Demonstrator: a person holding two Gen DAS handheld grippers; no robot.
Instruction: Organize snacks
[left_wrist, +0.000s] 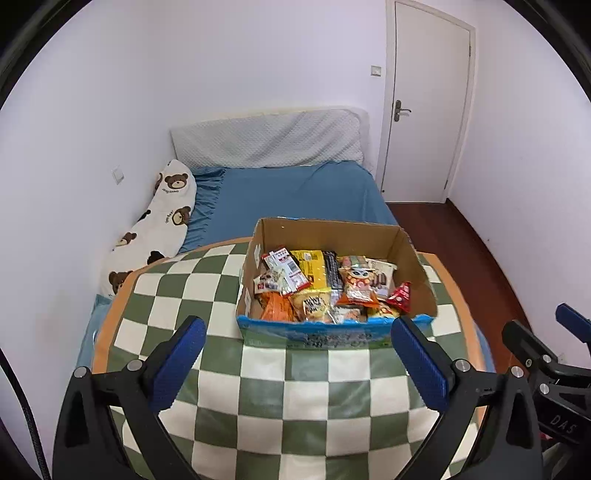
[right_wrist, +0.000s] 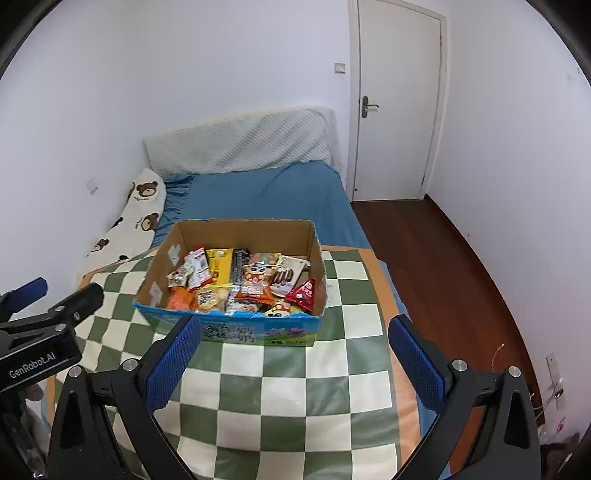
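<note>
An open cardboard box (left_wrist: 413, 258) (right_wrist: 162, 258) with a blue printed front sits on a green-and-white checkered cloth (left_wrist: 288, 398) (right_wrist: 280, 391). It holds several snack packets: a yellow pack (left_wrist: 309, 267) (right_wrist: 218, 269), an orange pack (left_wrist: 275, 308) (right_wrist: 180, 301), a red triangular pack (left_wrist: 402, 295) (right_wrist: 303, 293). My left gripper (left_wrist: 297, 363) is open and empty, hovering just in front of the box. My right gripper (right_wrist: 293, 363) is open and empty, also in front of the box, to the right of the left one.
The cloth lies on a bed with a blue sheet (left_wrist: 295, 192) (right_wrist: 258, 195). A bear-print pillow (left_wrist: 162, 221) (right_wrist: 136, 218) lies along the left wall. A white door (left_wrist: 424, 103) (right_wrist: 395, 99) and wooden floor (right_wrist: 443, 266) are on the right.
</note>
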